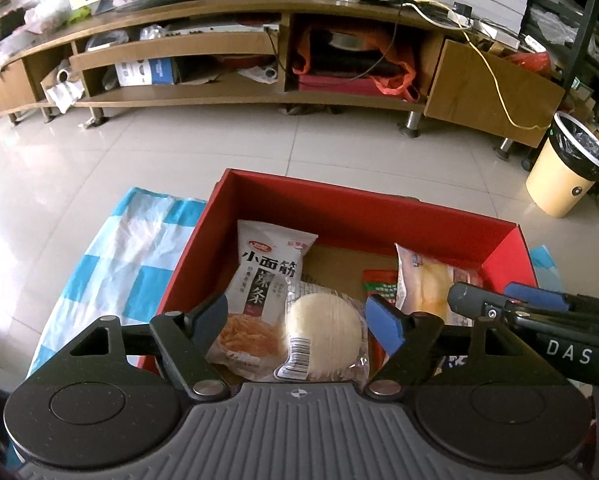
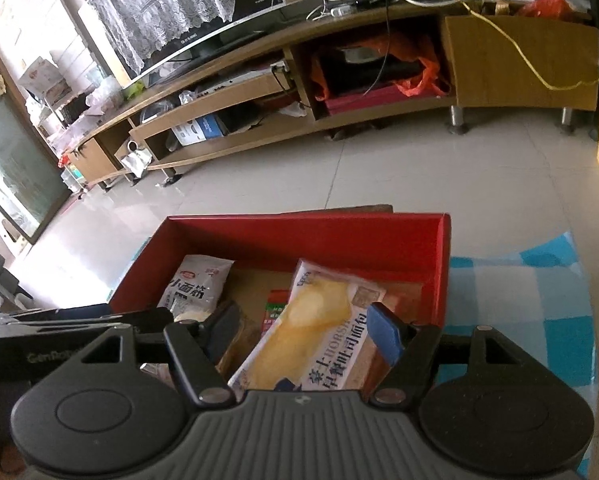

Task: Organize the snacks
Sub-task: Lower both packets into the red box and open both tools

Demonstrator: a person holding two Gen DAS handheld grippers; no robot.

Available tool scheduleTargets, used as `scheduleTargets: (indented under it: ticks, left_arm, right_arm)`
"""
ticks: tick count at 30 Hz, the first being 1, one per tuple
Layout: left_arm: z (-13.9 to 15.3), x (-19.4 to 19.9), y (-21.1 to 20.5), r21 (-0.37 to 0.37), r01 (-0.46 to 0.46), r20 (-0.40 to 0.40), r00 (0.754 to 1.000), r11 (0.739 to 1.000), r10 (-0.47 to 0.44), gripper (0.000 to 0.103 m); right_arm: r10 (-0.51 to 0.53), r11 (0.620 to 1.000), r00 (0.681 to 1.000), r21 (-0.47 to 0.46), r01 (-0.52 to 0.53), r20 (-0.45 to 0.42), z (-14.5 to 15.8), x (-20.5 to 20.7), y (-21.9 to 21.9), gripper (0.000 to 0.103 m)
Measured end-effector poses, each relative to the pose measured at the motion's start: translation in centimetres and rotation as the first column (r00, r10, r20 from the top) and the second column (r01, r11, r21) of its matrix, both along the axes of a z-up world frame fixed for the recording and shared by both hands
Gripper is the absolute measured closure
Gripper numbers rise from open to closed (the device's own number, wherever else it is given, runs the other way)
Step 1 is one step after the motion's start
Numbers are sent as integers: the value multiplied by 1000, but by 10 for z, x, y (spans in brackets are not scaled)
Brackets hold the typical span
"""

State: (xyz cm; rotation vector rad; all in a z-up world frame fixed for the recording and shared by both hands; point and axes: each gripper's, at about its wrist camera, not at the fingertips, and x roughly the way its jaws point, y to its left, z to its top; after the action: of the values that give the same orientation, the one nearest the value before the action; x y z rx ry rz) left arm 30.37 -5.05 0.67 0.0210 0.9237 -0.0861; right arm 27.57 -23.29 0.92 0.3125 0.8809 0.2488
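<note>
A red box [image 1: 363,200] holds several snacks. My left gripper [image 1: 299,320] hangs open over its near side. A round white bun packet [image 1: 327,332] lies between the fingers, beside a white noodle snack bag [image 1: 267,276]. A small red and green sachet [image 1: 379,286] rests on the box floor. My right gripper [image 2: 304,330] is shut on a long yellow bread packet [image 2: 299,364], tilted inside the box [image 2: 299,220]. The left wrist view shows the same packet [image 1: 427,284] at the right gripper's [image 1: 483,294] tips.
The box sits on a blue and white checked cloth [image 1: 119,260] at the table's far edge, with tiled floor [image 1: 219,148] beyond. A long wooden TV stand [image 1: 259,92] runs along the back. A cream waste bin [image 1: 567,168] stands at the right.
</note>
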Motion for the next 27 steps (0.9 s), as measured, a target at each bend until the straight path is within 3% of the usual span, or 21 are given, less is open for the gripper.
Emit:
scheduleTargets:
  ticks: [27]
  left_arm:
    - [5, -27, -4, 28, 20, 11, 1000, 999, -20, 16]
  right_arm:
    - [16, 999, 1000, -32, -16, -5, 7, -14, -2, 27]
